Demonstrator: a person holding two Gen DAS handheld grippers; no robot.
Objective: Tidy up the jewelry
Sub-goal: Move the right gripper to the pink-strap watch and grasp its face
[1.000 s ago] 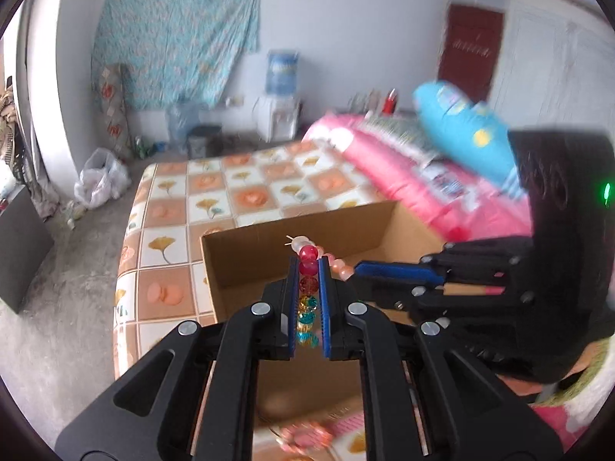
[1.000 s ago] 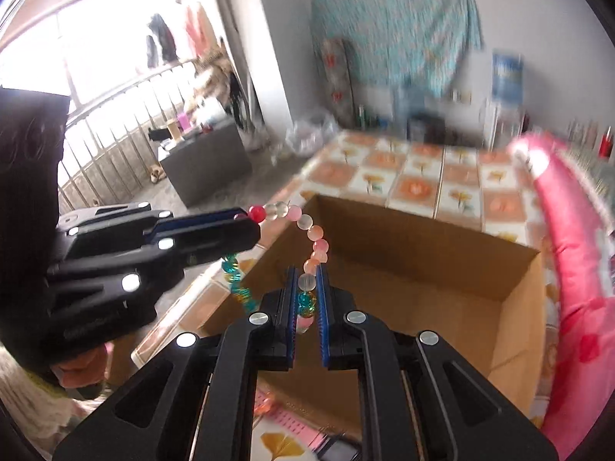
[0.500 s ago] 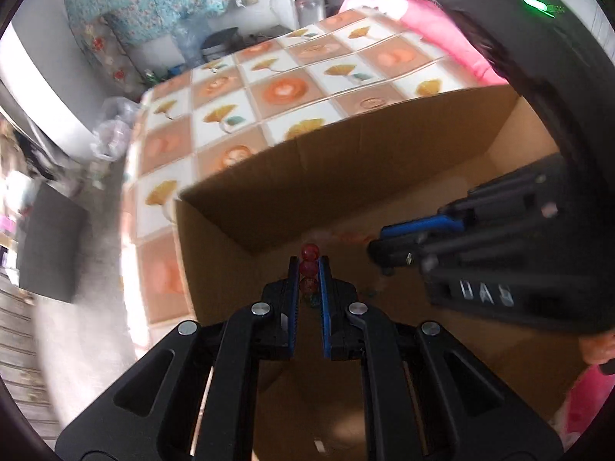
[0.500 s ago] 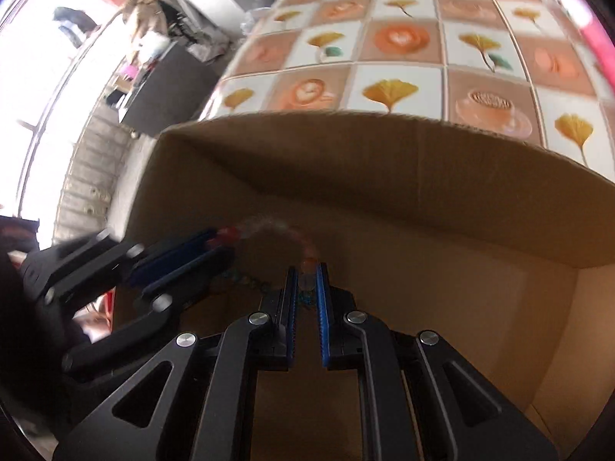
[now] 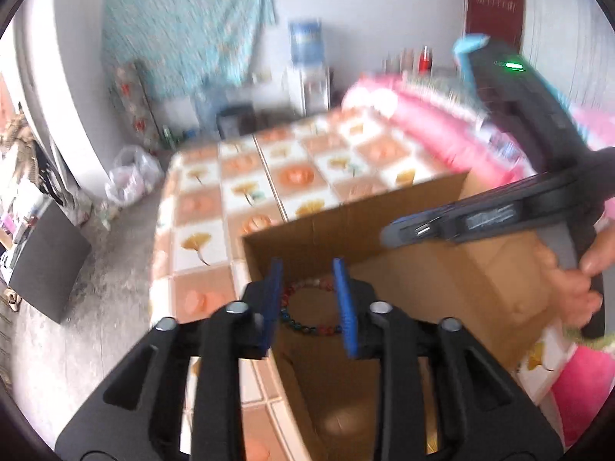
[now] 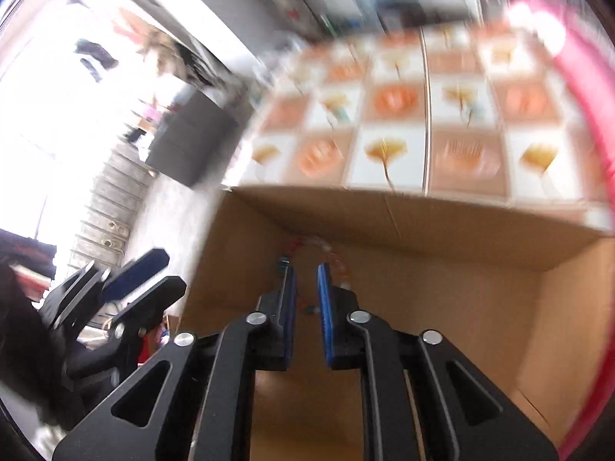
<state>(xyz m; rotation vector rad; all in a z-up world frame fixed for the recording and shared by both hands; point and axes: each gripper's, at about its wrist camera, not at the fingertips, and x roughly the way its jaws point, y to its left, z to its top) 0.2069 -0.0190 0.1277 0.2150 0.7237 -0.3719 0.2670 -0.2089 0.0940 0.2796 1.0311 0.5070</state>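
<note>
Left wrist view: bead bracelet lies loose in cardboard box. Left gripper and right gripper jaws have just been opening, released, nothing pinched — evidently the drop-off into storage.

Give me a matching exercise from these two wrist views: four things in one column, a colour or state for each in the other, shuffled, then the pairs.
Things
1. bead bracelet
2. cardboard box
3. left gripper
4. water bottle

Colour or state
A. blue, standing by the far wall
B. brown, open at the top
C. jaws apart, gripping nothing
D. lying loose on the box floor

Pairs: 1-D, 2-B, 3-C, 4-A

The left gripper's jaws have just been opening. The bracelet shows in the gap between them, but lies below on the box floor.
</note>
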